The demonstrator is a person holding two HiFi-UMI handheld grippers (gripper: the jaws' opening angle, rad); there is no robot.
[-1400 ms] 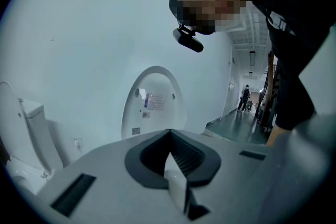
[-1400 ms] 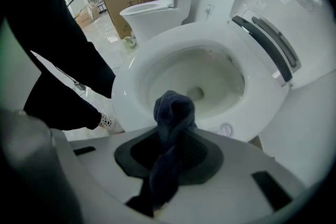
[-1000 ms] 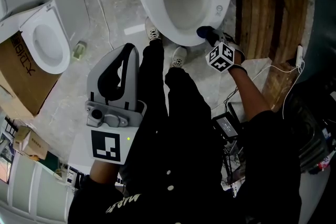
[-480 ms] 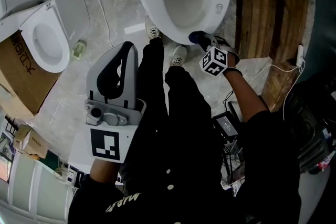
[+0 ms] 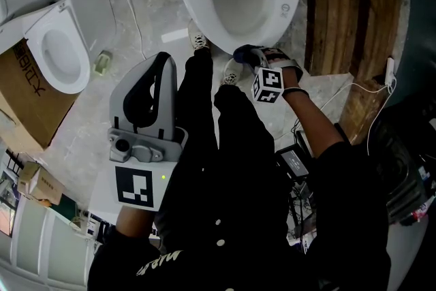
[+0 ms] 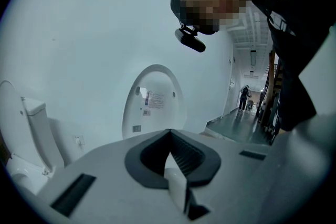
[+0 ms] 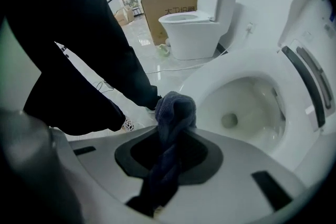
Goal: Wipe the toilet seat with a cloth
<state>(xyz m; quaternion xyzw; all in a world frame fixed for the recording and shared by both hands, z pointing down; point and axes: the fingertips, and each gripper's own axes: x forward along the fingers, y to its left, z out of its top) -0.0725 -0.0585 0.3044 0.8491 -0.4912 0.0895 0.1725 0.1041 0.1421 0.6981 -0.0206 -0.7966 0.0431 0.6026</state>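
The white toilet seat [image 5: 193, 7] is at the top of the head view, lid raised. My right gripper [image 5: 257, 61] is shut on a dark blue cloth [image 5: 244, 52], which presses on the seat's front rim just right of its tip. In the right gripper view the bunched cloth [image 7: 175, 108] sticks out past the right gripper [image 7: 175, 132] against the seat's near rim [image 7: 206, 83], with the bowl beyond. My left gripper [image 5: 164, 62] is held up by my left leg, away from the toilet. The left gripper [image 6: 169, 132] is shut on nothing and points at a white wall.
A second toilet [image 5: 60, 54] and a cardboard box [image 5: 26, 102] stand at the left. Wooden planks [image 5: 347, 3] lie right of the toilet, with a white cable [image 5: 354, 88] on the floor. My shoes [image 5: 198, 44] stand right at the toilet's front.
My right gripper has slid the cloth leftward along the front rim of the seat. The left gripper has stayed nearly still.
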